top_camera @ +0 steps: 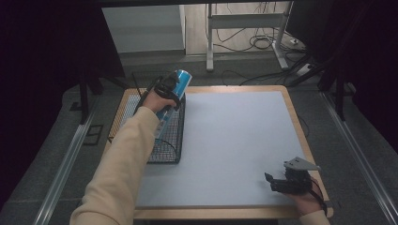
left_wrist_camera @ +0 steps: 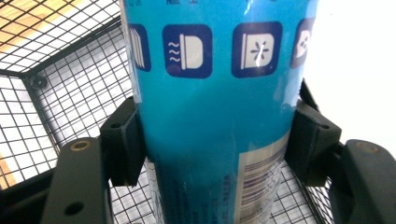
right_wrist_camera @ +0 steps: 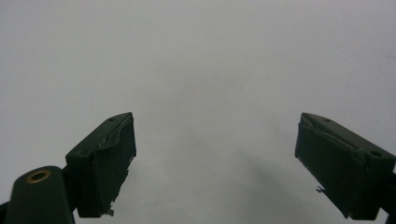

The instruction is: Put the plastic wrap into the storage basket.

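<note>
Nearest the lens in the left gripper view, two black jaw pads are pressed against opposite sides of a bright blue cylindrical can with a glossy printed wrapper, so the left gripper is closed on it and the can is carried clear of the table. A row of dark blue rounded squares with white pictograms is seen across the upper part of the can, and a barcode on a pale panel is seen at about five o'clock on its surface. Behind and below the can, the square mesh of a black wire basket is seen (one corner of it lies at about nine o'clock in that view). From the high view, the left gripper is held at about eleven o'clock on the light grey table mat, with the can tilted and raised over the far end of the basket; whether the can touches the basket's wire cannot be told. A cream sleeve is seen running from the bottom edge up to that hand. At about five o'clock on the mat, the right gripper is rested low near the wooden table edge, well apart from the basket. In the right gripper view its jaws are spread wide with nothing between them, over bare grey mat.
</note>
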A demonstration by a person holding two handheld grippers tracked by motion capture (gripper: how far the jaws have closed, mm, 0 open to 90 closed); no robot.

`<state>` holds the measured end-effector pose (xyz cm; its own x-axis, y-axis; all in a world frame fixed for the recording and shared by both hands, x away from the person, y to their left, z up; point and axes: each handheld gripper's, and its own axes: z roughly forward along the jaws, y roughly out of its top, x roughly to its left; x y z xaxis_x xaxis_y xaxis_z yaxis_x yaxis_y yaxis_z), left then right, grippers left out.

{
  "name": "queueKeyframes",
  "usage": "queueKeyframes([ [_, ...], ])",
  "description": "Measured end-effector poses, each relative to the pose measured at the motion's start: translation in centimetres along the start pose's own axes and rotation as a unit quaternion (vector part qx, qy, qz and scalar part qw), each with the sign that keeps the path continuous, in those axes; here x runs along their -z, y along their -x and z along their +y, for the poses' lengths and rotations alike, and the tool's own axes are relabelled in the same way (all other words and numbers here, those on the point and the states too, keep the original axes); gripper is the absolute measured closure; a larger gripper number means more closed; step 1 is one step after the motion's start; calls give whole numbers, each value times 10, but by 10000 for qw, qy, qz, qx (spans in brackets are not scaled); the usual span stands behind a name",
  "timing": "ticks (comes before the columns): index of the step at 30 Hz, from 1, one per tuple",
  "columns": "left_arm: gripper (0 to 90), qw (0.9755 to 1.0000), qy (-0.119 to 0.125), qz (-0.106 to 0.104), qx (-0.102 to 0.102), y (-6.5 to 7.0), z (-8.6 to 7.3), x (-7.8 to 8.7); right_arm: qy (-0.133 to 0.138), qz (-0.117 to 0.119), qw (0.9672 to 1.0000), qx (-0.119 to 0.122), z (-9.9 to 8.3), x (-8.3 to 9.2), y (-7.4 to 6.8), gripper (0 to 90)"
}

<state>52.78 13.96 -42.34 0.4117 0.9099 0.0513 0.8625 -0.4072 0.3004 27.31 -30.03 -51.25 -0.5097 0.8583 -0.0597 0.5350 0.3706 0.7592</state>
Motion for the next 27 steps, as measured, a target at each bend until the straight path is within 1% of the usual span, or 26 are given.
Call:
queueKeyframes([
  [3, 312, 10000, -6, 20, 46, -2, -1, -2, 13, -11, 10000, -4, 0, 1, 0, 127],
  [9, 308, 10000, 8, 70, -9, -1, -1, -2, 5, -3, 10000, -10, 0, 1, 0, 127],
  [11, 300, 9999, 47, 100, -28, -1, -2, -1, 1, -7, 10000, -1, 0, 1, 0, 127],
  [12, 292, 9998, 158, 117, -2, -1, -2, 3, 21, -12, 10000, 11, 0, 1, 0, 127],
  [14, 270, 9997, 204, 104, 28, 0, -2, 8, 23, -12, 10000, -4, 0, 1, 0, 127],
  [15, 246, 9997, 202, 146, 21, 0, -3, 11, 25, -12, 10000, -6, 0, 1, 0, 127],
  [16, 226, 9995, 251, 180, 26, 0, -5, 13, 26, -10, 10000, -2, 0, 1, 0, 127],
  [18, 217, 9991, 386, 171, 66, 1, -9, 19, 28, -8, 10000, 10, 1, 2, -1, 127],
  [22, 200, 9985, 522, 157, 30, 3, -19, 30, 22, 9, 10000, 29, 0, 1, -1, 127],
  [24, 191, 9983, 559, 143, 30, 3, -22, 31, 23, 9, 10000, 26, 0, 1, -1, 127],
  [26, 184, 9976, 687, 108, 13, 6, -28, 38, 31, -1, 10000, 16, 1, 1, -1, 127],
  [27, 184, 9976, 687, 108, 13, 6, -28, 38, 31, -1, 10000, 16, 1, 1, -1, 127],
])
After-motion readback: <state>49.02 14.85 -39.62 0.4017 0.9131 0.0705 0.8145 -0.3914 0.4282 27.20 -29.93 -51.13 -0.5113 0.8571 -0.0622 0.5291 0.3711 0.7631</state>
